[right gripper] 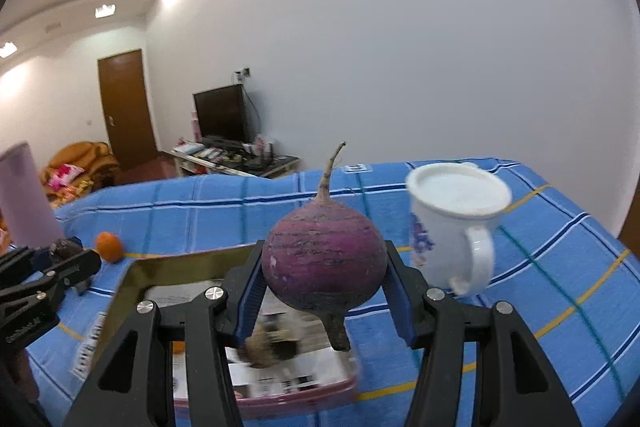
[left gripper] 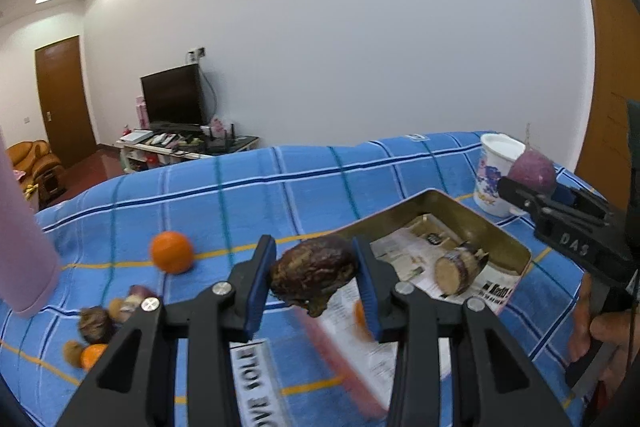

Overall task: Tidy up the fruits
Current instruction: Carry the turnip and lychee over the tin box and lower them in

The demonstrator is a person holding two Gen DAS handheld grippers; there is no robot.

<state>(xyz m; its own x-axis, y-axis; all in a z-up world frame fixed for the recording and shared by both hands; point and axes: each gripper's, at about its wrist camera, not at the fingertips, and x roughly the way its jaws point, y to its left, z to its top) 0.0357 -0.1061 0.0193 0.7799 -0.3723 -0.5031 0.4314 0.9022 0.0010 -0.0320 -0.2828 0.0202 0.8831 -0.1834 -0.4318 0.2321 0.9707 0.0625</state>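
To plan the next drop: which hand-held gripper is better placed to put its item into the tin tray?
Probably the right hand-held gripper: its purple radish hangs at the tin tray edge.

Both grippers' jaws clamped, loaded.

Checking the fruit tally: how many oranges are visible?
3: one round orange alone on the blue cloth, one in the left pile, one partly hidden inside the tray. More may be hidden.

A bed with a blue checked blanket (left gripper: 248,187) holds a tin tray (left gripper: 472,215) at three o'clock, a white mug (right gripper: 452,227) behind it, and an orange (left gripper: 172,251) at nine o'clock.
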